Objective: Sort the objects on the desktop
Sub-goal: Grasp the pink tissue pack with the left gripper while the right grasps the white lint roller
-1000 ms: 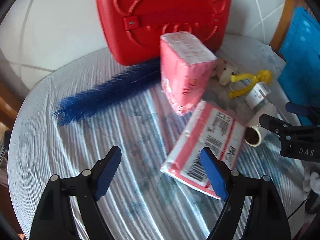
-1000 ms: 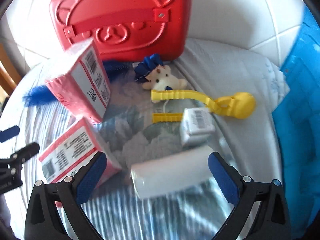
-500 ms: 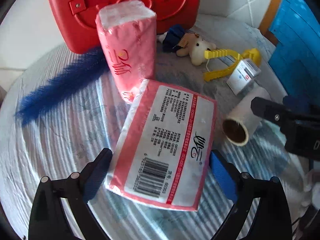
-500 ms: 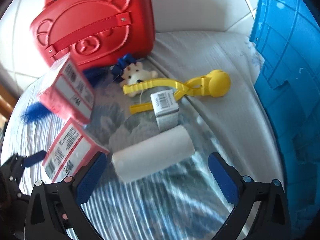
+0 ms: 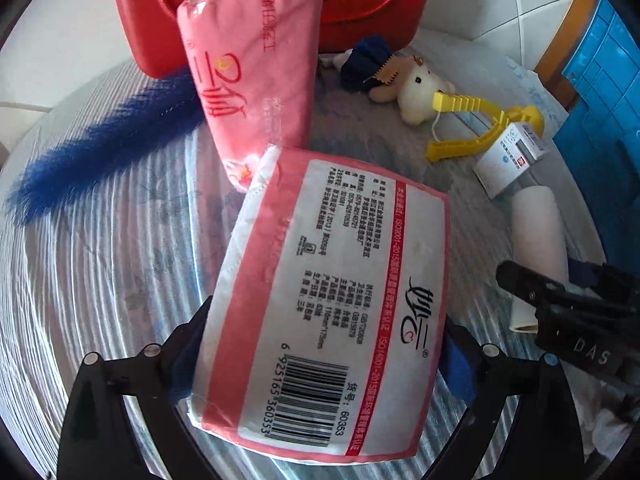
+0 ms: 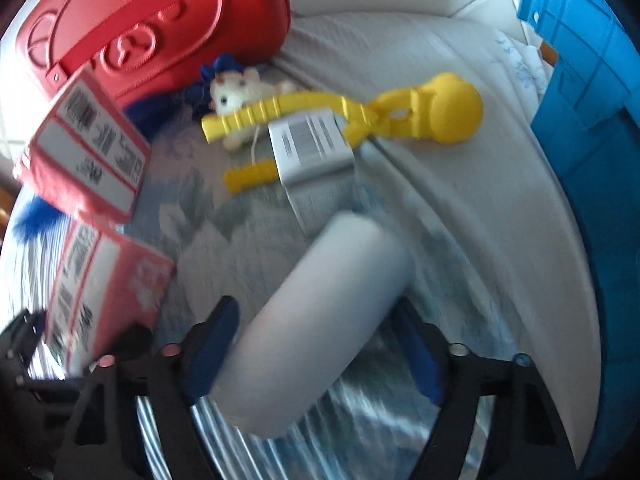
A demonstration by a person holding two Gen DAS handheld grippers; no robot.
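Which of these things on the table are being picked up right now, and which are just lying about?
Being picked up:
- flat tissue pack, between the open left hand-held gripper
- white roll, right hand-held gripper closing around it

Lying about:
- standing tissue pack
- red case
- blue feather
- toy bear
- yellow tongs
- small box
- blue crate

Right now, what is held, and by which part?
Nothing gripped yet: left gripper jaws are closing on the flat tissue pack at its barcode end, right gripper jaws on the white roll at its near end.
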